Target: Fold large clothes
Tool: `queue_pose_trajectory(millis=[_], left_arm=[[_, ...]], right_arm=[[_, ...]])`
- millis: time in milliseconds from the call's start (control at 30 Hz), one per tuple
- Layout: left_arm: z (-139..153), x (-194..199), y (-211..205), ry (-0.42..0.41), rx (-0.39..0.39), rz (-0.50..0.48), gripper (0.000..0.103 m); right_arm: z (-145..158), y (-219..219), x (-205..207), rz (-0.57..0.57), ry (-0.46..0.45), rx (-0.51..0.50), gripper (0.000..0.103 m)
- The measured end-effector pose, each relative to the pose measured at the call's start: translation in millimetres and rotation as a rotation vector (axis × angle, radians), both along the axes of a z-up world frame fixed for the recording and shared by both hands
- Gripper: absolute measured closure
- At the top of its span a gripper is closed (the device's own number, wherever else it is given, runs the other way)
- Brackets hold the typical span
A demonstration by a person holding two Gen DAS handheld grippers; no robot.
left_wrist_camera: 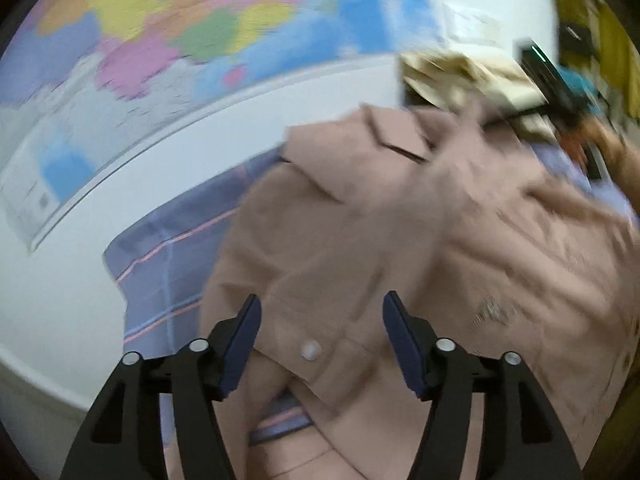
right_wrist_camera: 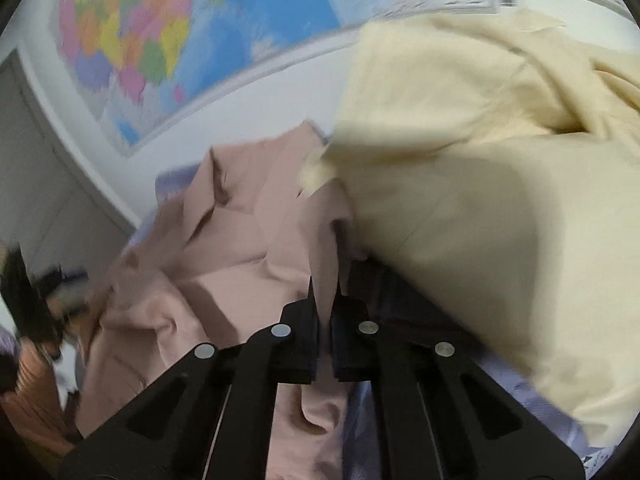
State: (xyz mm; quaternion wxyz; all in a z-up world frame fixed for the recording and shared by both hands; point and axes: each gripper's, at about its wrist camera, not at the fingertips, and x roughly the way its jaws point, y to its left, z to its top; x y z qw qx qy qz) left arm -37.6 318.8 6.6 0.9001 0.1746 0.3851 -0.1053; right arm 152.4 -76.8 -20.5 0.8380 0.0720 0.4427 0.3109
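A dusty-pink buttoned shirt lies rumpled on a purple plaid sheet. My left gripper hovers over its button placket with the jaws wide apart and nothing between them. In the right wrist view the same pink shirt spreads to the left. My right gripper is shut on a raised fold of it, and the cloth runs up between the fingertips. The other hand and its gripper appear blurred at the upper right of the left wrist view.
A cream garment is heaped to the right of the pink shirt, overlapping its edge. A coloured wall map hangs on the white wall behind the bed. A grey door stands at the left. Cluttered shelves are at the far right.
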Motion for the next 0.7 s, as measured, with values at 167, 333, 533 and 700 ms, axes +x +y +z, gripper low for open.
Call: queue_pose_trajectory(millis=[167,333,533,700], left_arm=[[-53.5,24.0,-21.4,0.148,0.196,0.011,0.082],[4.3,54.0,38.0,0.141,-0.173,0.12,0.097],[7.4,80.6,40.2,0.145,0.021,0.188,0.095],[-28.5,56.7,15.0,0.148,0.086,0.109,0.093]], right_arm=[[3.0,-4.5,-0.8,-0.004,-0.009,-0.01,0.099],[9.3,-16.5,-3.1,-0.023,-0.014,0.0,0.099],[6.2,-12.2,-10.3,-0.037,-0.022,-0.064,0.092],[22.2,-13.1,-32.0,-0.046,-0.106,-0.101,0.076]])
